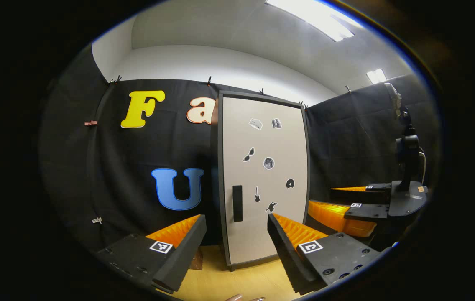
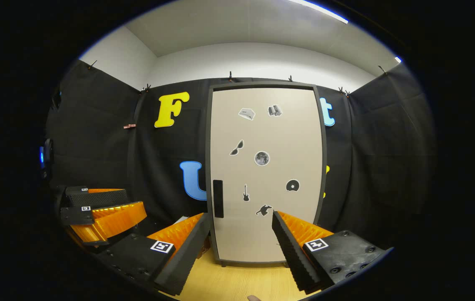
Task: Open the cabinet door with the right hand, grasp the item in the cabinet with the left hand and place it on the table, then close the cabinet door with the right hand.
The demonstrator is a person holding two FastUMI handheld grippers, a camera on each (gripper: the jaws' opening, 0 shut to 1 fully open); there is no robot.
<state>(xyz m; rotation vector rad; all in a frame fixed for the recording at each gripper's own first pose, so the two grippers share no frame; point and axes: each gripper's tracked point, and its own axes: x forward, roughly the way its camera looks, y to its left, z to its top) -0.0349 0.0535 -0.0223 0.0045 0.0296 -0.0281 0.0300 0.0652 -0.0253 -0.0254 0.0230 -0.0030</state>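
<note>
1. Cabinet door (image 2: pixel 266 167) shut; standing upright on the bench (image 2: pixel 237 280), handle (image 2: pixel 218 198) at its left edge.
2. Item inside hidden behind the door; position impossible to tell.
3. Right gripper (image 2: pixel 239 238): jaws wide open, empty, well short of the door.
4. Left gripper (image 1: pixel 235 240): jaws wide open, empty, facing the door.
5. Likely risk: slipping off the slim, flush handle on a shallow grip.
6. Likely risk: tipping or dragging the cabinet with a hard pull.
</note>
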